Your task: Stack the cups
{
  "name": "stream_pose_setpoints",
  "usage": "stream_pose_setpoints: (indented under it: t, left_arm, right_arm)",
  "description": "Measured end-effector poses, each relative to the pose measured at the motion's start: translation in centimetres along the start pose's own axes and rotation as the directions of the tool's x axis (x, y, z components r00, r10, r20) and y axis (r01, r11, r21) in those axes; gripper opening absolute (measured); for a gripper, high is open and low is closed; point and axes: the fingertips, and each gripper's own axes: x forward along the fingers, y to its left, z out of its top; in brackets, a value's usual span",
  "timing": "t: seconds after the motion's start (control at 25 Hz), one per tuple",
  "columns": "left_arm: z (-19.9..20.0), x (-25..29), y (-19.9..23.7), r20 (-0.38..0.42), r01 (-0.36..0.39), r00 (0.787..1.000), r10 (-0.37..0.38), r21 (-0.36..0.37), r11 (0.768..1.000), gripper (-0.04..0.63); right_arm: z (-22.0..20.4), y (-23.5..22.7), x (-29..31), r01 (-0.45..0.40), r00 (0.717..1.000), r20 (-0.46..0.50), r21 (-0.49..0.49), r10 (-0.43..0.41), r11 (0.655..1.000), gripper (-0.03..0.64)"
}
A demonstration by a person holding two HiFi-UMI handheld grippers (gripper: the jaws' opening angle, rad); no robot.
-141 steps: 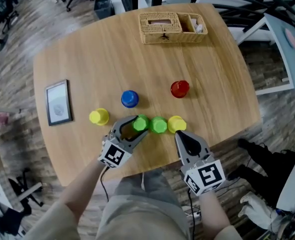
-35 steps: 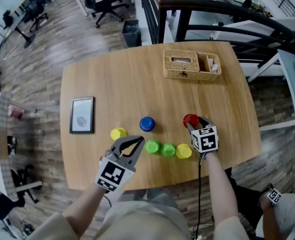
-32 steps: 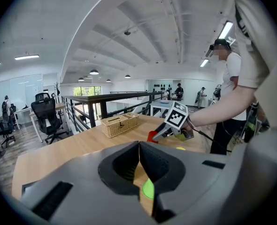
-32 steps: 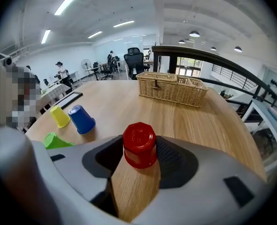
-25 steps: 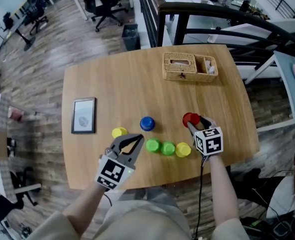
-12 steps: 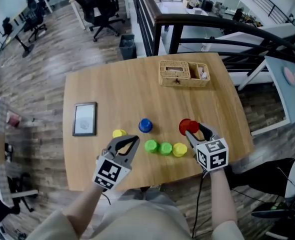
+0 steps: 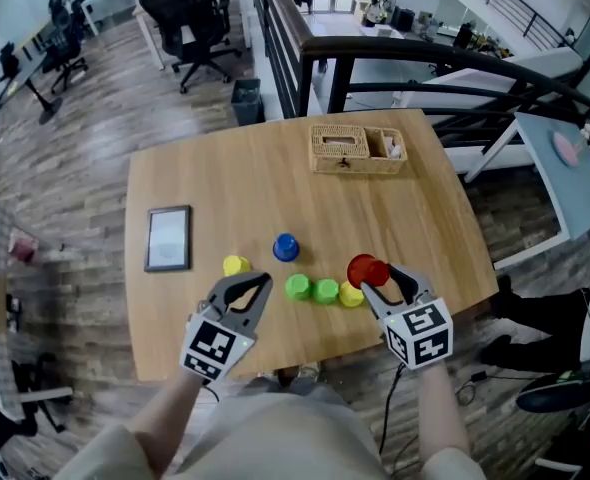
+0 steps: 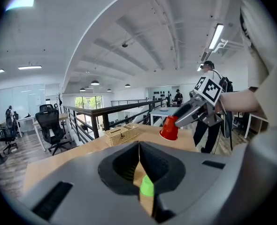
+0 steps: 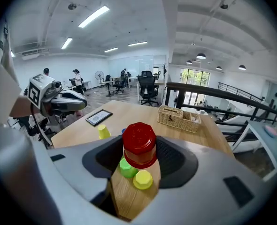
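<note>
Bare table [image 7: 225,183] is lying open from the basket [image 7: 355,148] down to the blue cup [image 7: 286,247] — free passage. The row [image 7: 323,291] of three is blocking the near edge, with the red cup [image 7: 361,265] in the right gripper [image 7: 378,274] hanging over its right end; the yellow cup [image 7: 236,265] and frame [image 7: 168,238] are crowding the left.

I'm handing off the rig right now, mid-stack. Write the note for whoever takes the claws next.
Left claw: shut, empty, hovering just left of the row of cups.
Right claw: shut on the red cup, mouth down, held in the air over the row's right end.
On the table: a row of left green cup, right green cup and end yellow cup. The lone yellow cup and blue cup stand apart behind the row.
Done: red cup picked up; nothing stacked yet.
Left: set the red cup onto another, probably the end yellow cup, then stack the rest.
</note>
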Motion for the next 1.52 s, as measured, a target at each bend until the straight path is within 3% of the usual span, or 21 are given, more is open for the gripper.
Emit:
stream_pose_setpoints:
  t: [0.4,1.12,1.52]
  left_arm:
    - [0.4,-0.8,-0.8,0.001,-0.001,1.000,0.001,0.004,1.000,0.025]
    - [-0.6,0.7,-2.5,-0.031,0.038,0.999,-0.038,0.005,0.999,0.025]
    - [-2.1,0.9,-2.3,-0.072,0.048,0.996,-0.048,-0.001,0.999,0.025]
  right_arm:
    - [-0.6,0.9,-1.5,-0.003,1.000,-0.013,-0.004,0.003,1.000,0.236]
    - [-8.2,0.9,5.1,-0.055,0.983,-0.170,0.063,0.065,0.997,0.236]
    - [-9.6,0.9,7.2,-0.059,0.978,-0.196,0.065,0.071,0.996,0.236]
